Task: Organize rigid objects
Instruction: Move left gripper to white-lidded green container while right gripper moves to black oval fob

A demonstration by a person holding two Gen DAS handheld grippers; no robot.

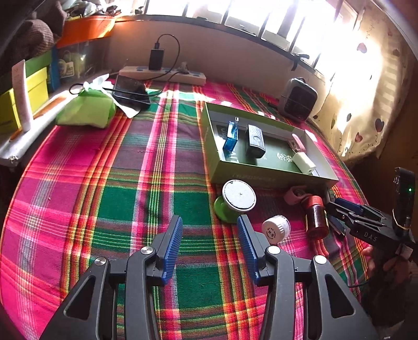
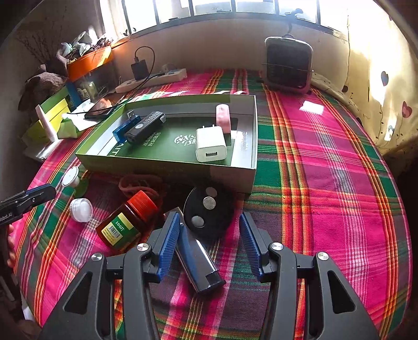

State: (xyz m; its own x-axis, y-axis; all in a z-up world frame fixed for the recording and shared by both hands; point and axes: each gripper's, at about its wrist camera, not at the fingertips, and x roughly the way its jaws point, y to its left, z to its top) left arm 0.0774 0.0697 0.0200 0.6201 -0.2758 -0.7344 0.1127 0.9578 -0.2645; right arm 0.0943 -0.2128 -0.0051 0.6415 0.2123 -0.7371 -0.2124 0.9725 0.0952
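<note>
Blue lighter (image 2: pixel 196 257) between parted right gripper (image 2: pixel 209 230) pads.

You're in a home, looks like a bedroom. Under your jaws lies a bright plaid cloth (image 1: pixel 109 183) spread over a soft surface, bed or bench I can't tell. Ahead of the jaws runs a barred window (image 1: pixel 261 18), with a heart-print curtain (image 1: pixel 365 109) off to their right. Far ahead sit a power strip (image 1: pixel 162 74) with a charger plugged in and a small fan heater (image 2: pixel 288 65). Left of the jaws you've got stacked storage boxes (image 1: pixel 28 89), an orange bin (image 2: pixel 90 62), a phone (image 1: pixel 130 91).
</note>
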